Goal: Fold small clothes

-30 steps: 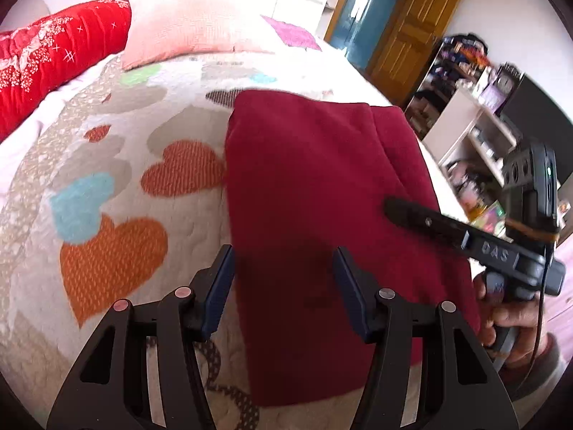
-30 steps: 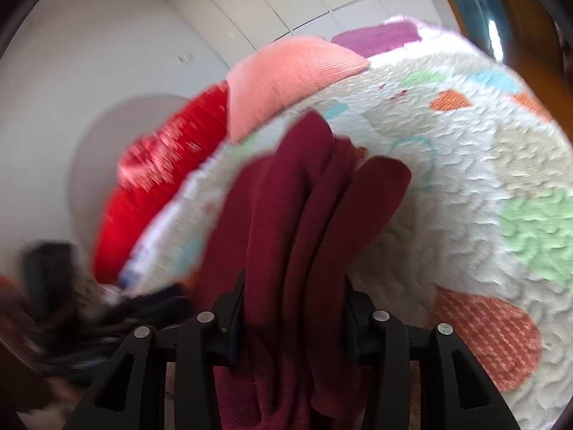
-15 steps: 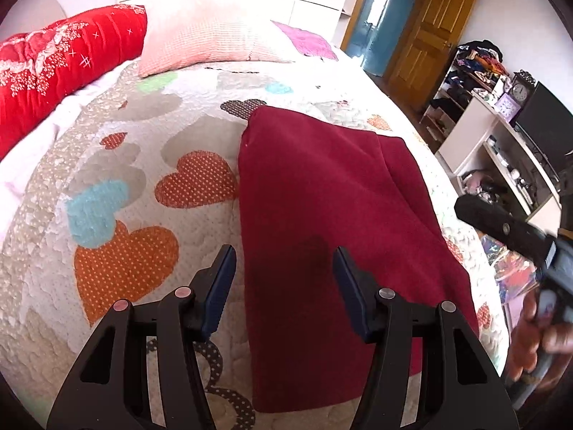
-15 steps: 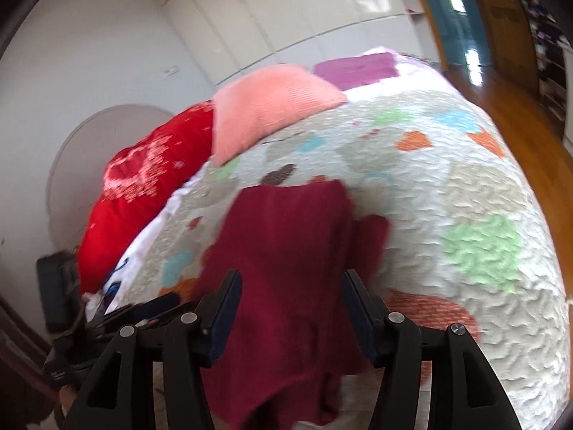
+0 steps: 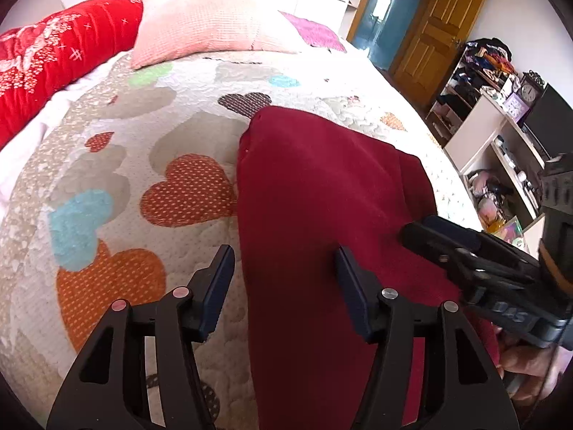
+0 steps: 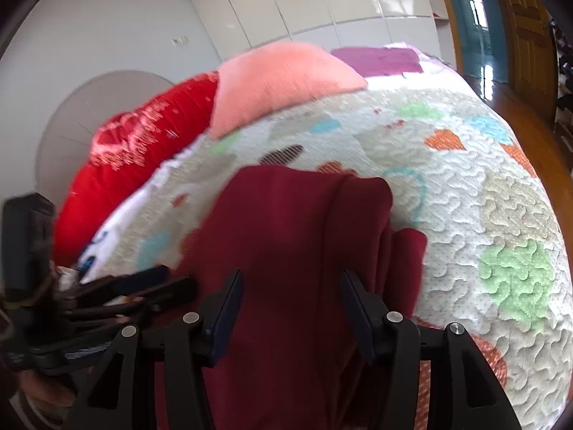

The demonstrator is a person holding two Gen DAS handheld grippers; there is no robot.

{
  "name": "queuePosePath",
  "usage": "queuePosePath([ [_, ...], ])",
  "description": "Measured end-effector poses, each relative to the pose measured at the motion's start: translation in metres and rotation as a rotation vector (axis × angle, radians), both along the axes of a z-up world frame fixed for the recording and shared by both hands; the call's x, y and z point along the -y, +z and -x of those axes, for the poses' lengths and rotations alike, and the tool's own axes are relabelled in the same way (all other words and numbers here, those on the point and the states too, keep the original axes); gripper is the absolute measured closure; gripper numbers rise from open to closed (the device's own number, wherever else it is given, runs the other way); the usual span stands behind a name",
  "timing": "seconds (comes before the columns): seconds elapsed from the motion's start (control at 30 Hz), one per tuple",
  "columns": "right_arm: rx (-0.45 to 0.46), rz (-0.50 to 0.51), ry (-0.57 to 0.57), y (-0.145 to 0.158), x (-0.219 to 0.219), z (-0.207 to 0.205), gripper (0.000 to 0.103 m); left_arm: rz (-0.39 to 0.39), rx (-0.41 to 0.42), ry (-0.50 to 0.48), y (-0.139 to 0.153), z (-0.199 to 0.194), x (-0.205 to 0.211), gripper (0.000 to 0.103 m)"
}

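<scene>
A home bedroom: a bed [image 5: 186, 114] under a heart-patterned quilt, red pillow [image 5: 53, 53] and pink pillow [image 5: 207, 28] at its head edge, white wardrobe doors [image 6: 322, 3], wooden door [image 5: 444, 28], cluttered shelves [image 5: 476, 86]

The left gripper [image 5: 284, 281] hangs with its jaws spread wide and nothing between the pads. The right gripper [image 6: 292, 302] is likewise spread wide, gripping nothing. In the left wrist view the right gripper reaches in from the right edge, its fingers [image 5: 435, 238] pointing left, held from below by the right hand [image 5: 526, 360]. In the right wrist view the left gripper shows blurred at the left edge.
</scene>
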State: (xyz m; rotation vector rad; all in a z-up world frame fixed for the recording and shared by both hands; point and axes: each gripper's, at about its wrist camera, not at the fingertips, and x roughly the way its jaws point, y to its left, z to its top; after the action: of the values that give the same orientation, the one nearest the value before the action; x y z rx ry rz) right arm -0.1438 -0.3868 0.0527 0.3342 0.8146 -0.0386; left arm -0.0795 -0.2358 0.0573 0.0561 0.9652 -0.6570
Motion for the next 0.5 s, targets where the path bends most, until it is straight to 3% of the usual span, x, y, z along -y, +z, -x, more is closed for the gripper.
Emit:
queuePosePath([
  [0.1,-0.026,0.038,-0.002,-0.013,0.005,-0.006,0.056,-0.017,-0.001,-0.003,-0.008,-0.002,0.008,0.037],
  [0.23,-0.014,0.015,0.006,-0.019,0.013,-0.008,0.056,-0.012,-0.018,0.006,-0.014,-0.005,0.010,0.032],
  [0.37,-0.017,0.039,0.018,-0.003,0.006,0.003,0.056,-0.016,-0.006,0.014,-0.014,-0.003,0.008,0.031],
  [0.5,0.047,0.024,0.066,0.019,-0.011,0.041,0.056,-0.019,0.005,0.020,-0.013,-0.001,0.008,0.031],
])
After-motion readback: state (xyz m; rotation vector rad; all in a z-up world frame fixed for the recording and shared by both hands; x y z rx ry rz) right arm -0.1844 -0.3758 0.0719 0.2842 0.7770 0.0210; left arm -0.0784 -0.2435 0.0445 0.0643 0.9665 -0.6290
